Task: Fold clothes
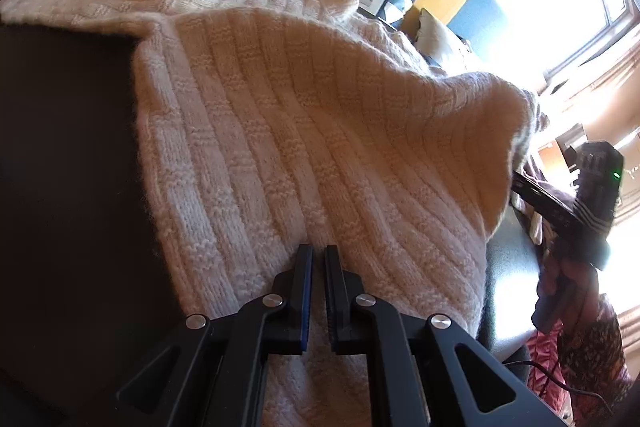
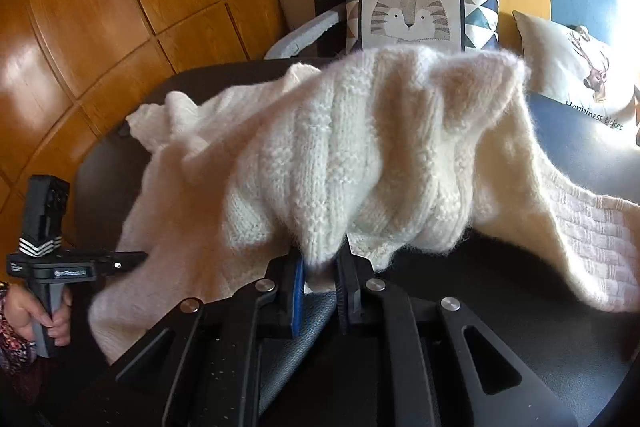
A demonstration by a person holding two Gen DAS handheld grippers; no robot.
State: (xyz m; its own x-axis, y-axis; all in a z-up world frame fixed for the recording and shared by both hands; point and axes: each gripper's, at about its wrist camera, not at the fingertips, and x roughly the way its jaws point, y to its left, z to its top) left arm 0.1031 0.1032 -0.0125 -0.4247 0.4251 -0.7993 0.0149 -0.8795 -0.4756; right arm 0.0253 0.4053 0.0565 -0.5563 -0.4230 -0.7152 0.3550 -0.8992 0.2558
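Across the dark counter [image 2: 500,287] your cream knitted sweater [image 1: 304,131] lies spread, one side lifted off the surface. Your right claw [image 2: 320,267] is clamped on a bunched edge of the knit, which holds that side raised and draped, likely so it can be carried across the body. Your left claw [image 1: 318,255] sits low over the hem, its fingers nearly together; whether they pinch the knit, I cannot tell. If so, it would anchor the hem against the pull.
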